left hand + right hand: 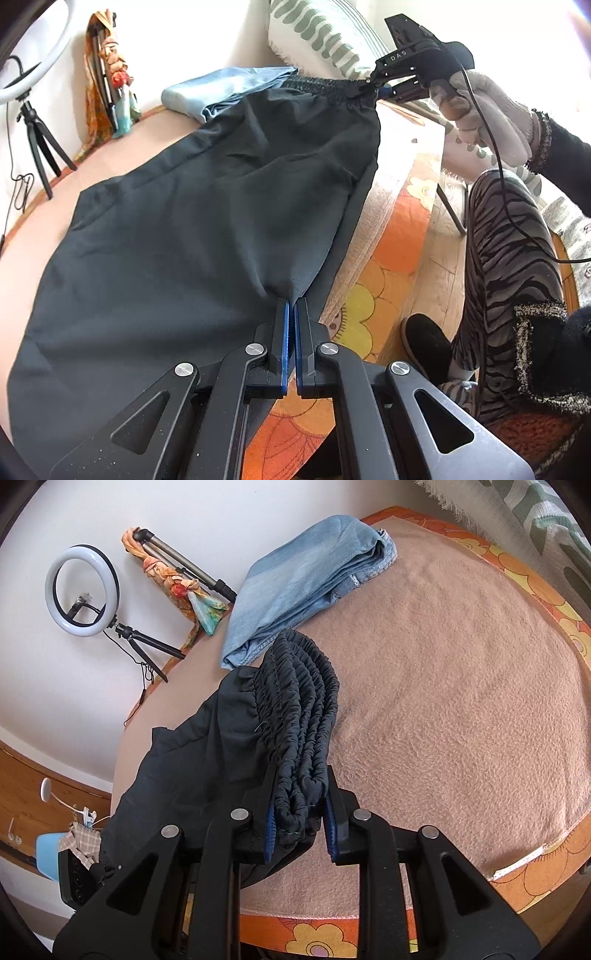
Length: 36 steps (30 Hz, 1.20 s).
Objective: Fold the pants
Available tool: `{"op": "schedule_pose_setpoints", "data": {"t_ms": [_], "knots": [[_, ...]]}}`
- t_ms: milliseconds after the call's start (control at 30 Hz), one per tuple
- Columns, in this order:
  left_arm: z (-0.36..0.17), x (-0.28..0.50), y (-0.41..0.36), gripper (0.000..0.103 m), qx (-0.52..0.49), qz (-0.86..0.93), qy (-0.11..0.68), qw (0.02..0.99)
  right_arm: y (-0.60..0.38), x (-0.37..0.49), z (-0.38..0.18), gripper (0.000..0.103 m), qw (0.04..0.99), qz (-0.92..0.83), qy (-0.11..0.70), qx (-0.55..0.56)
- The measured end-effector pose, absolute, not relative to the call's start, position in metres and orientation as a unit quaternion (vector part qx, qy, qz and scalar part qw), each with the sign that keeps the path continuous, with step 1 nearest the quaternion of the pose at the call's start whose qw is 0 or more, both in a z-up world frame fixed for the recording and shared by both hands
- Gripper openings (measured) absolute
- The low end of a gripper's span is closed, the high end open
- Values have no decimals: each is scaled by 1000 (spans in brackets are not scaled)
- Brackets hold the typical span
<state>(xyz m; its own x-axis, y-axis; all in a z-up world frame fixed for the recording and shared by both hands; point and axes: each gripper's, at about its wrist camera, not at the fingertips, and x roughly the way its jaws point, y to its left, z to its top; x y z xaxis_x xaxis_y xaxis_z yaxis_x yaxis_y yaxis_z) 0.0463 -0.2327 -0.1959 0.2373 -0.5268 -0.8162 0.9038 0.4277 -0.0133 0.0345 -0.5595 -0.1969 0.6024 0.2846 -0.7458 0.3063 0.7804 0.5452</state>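
The black pants (192,206) are stretched out over the tan blanket (33,240), lifted along their near edge. My left gripper (291,301) is shut on the leg end of the pants. My right gripper (299,794) is shut on the bunched elastic waistband (303,709), held above the blanket (461,701). The right gripper also shows in the left wrist view (373,86), pinching the waistband corner at the far end of the pants.
Folded blue jeans (306,583) lie at the far side of the blanket, also in the left wrist view (221,90). A ring light on a tripod (83,590) and a cloth-wrapped tripod (177,579) stand by the wall. An orange flowered sheet (391,243) edges the bed.
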Motion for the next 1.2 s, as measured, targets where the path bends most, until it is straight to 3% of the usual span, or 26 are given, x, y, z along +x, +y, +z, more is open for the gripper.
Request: {"op": "schedule_pose_setpoints", "data": {"t_ms": [200, 333, 567, 667, 733, 800, 900, 1200], "knots": [[-204, 52, -226, 5, 219, -466, 413, 751, -558, 29, -225, 21, 820, -46, 477, 314], [-180, 55, -207, 7, 190, -448, 399, 777, -556, 30, -224, 25, 818, -53, 484, 306], [-91, 67, -129, 27, 64, -391, 344, 851, -540, 28, -176, 40, 849, -75, 461, 246], [-48, 66, -85, 46, 21, -354, 305, 884, -528, 25, -148, 44, 873, -88, 432, 208], [-23, 67, -56, 49, -7, -328, 283, 901, -519, 24, -131, 44, 886, -87, 413, 191], [-1, 63, -22, 61, -33, -296, 255, 920, -505, 26, -117, 44, 894, -59, 400, 193], [22, 58, 30, 67, -63, -248, 228, 939, -476, 32, -103, 44, 900, -5, 392, 193], [9, 42, 171, 71, -111, -82, 235, 962, -361, 57, -107, 44, 890, 137, 410, 147]]}}
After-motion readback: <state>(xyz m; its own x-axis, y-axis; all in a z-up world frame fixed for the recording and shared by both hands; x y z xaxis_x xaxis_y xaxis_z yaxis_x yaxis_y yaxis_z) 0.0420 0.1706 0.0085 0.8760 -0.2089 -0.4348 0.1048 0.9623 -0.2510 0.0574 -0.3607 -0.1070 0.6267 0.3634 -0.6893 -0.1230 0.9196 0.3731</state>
